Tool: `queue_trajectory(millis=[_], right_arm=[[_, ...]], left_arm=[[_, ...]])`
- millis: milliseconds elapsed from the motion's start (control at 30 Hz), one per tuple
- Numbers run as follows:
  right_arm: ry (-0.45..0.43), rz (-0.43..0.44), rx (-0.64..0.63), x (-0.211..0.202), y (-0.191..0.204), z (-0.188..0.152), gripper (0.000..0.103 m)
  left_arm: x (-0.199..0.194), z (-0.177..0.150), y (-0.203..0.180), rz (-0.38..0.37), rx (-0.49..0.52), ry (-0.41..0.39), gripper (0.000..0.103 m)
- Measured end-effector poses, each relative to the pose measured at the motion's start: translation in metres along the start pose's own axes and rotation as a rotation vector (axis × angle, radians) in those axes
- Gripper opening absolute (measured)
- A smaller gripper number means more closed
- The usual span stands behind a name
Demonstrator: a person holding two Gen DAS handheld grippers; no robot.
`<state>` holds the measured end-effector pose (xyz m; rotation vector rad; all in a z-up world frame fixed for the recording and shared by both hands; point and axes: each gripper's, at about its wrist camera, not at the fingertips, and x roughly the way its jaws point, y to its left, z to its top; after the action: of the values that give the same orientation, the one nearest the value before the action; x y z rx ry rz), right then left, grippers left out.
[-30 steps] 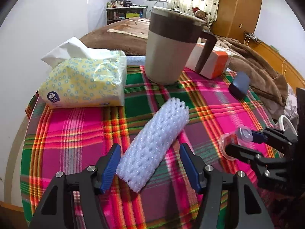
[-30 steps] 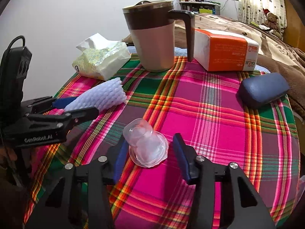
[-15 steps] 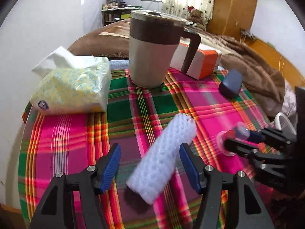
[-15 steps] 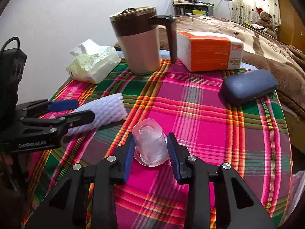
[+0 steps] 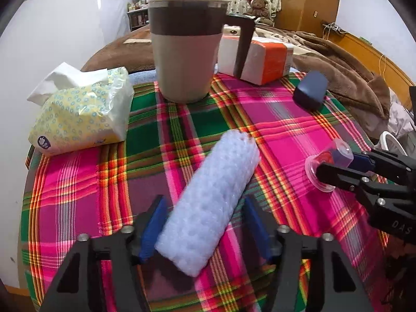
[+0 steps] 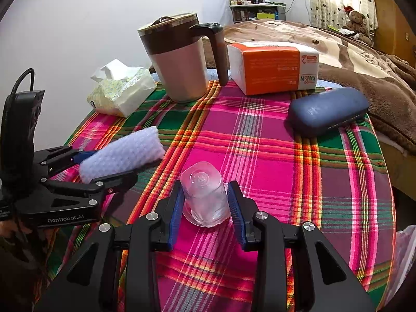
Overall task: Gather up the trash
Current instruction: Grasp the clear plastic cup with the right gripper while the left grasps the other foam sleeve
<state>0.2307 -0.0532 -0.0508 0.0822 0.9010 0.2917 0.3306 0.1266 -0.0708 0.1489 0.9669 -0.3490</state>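
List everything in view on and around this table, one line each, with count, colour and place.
foam fruit net: one, white, between the left gripper's jaws, near edge of the cloth
clear plastic cup: one, transparent, upside down, clamped by the right gripper
mug: one, beige and brown, lidded, far side
tissue pack: one, yellow patterned, far left
paper pack: one, orange and white, behind the mug
case: one, dark blue, right side
tablecloth: one, pink-green plaid
teddy bear: one, brown, background
left gripper: black, blue pads, jaws just closing
right gripper: black, blue pads
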Motion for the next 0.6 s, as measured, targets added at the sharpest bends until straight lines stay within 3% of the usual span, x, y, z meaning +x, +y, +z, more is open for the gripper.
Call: queue_trajectory(millis=[67,200,600], right_arm=[[-0.002,0.002,0.000,-0.001,-0.001,-0.001,0.035],[-0.005,0.004,0.001,-0.003,-0.001,-0.002,0.035],[-0.040,0.013,0.026,-0.023,-0.007,-0.009,0.035]], left_arm=[[-0.001,0.001,-0.001,0.003,-0.006,0.003,0.049],[-0.003,0.000,-0.006,-0.008,-0.011,-0.001,0.028],[-0.035,-0.017,-0.021,-0.002,-0.106,-0.078,0.027]])
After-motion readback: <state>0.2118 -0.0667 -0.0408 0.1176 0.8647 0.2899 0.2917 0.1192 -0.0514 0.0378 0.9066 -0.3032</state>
